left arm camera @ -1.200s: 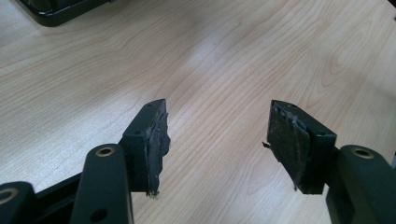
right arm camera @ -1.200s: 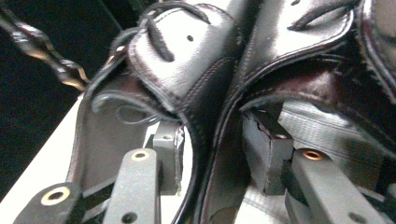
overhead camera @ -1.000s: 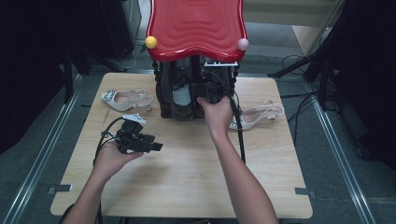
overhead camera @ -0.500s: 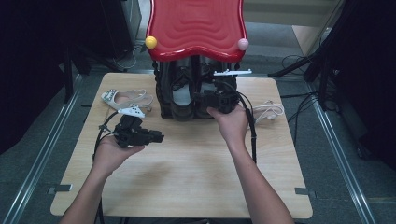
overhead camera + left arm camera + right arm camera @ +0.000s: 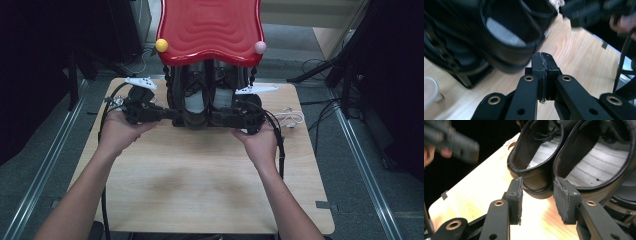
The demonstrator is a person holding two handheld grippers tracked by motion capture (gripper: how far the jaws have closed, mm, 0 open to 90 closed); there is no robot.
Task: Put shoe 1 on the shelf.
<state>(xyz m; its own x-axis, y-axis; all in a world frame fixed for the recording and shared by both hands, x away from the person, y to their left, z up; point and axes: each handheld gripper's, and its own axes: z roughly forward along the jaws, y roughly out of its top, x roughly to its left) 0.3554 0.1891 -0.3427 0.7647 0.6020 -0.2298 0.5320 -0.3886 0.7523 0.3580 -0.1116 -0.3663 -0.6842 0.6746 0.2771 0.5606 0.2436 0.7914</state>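
left gripper: jaws pressed together, empty, beside black shoes heel | right gripper: jaws wide, straddling a heel (likely lining up a grasp) | tabletop

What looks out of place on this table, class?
A white sandal lies loose on the table at the right, apart from the black shoes on the rack. Nothing looks spilled or damaged.

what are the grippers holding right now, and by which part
Nothing is held. The left gripper is shut on itself beside the left black shoe; the right gripper is open at the shoe heels, gripping nothing.
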